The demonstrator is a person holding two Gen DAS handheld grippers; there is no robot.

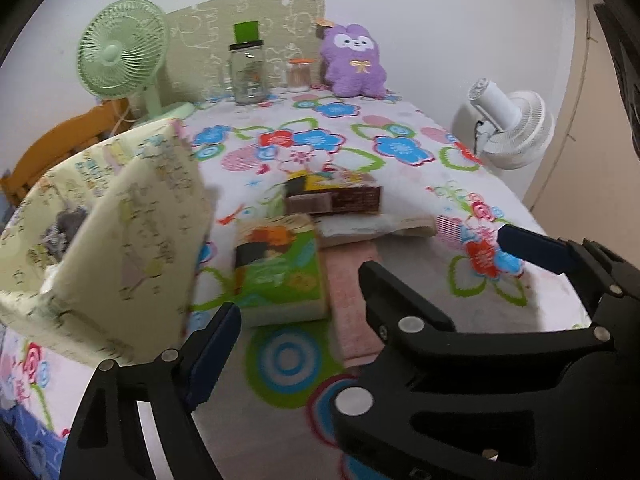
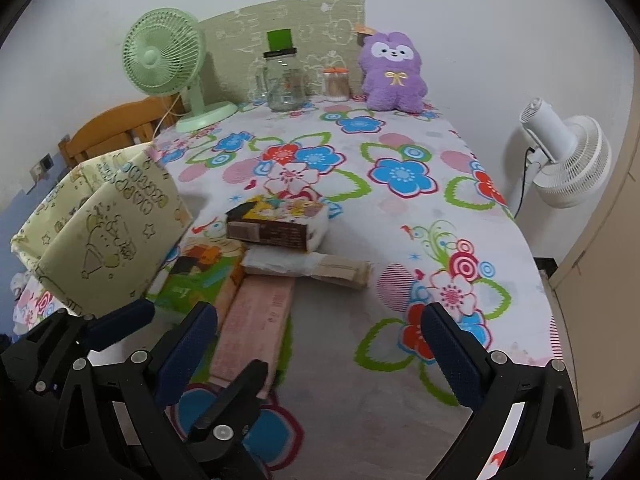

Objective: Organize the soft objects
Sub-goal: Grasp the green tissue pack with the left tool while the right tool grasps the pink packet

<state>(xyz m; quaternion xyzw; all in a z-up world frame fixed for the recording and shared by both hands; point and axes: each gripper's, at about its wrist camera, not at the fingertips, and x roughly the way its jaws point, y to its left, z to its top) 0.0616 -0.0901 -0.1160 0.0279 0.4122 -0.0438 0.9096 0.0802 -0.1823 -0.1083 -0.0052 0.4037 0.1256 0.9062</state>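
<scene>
- Print on the packs is too blurred to read in either view; no brand can be made out.
- Green pack (image 1: 280, 268) lies on the flowered surface (image 1: 400, 120), with the bin (image 1: 120, 240) just beside it on the left; in the right wrist view the bin's wall hides much of it.
- Pink pack (image 2: 256, 320) lies just to the right of the green one; its near end is cut off behind gripper parts in both views.
- Brown pack (image 2: 276, 224) rests behind them, partly on a white roll (image 2: 308, 266) whose wrapper looks torn.
- Bin carries pale cartoon drawings and stars; the lettering on it is illegible. Something grey shows inside, not identifiable.
- Left hand-held gripper (image 1: 360, 276) stands wide, its pads not touching any pack; the green and pink packs lie between and ahead of its fingers.
- Right hand-held gripper (image 2: 320, 344) is also spread wide over the cloth, holding nothing.
- Purple plush (image 1: 354, 62) sits upright at the far edge, near a jar (image 1: 248, 72) whose label is unreadable.
- Green fan (image 1: 124, 52) and white fan (image 2: 568, 160) stand at opposite sides.
</scene>
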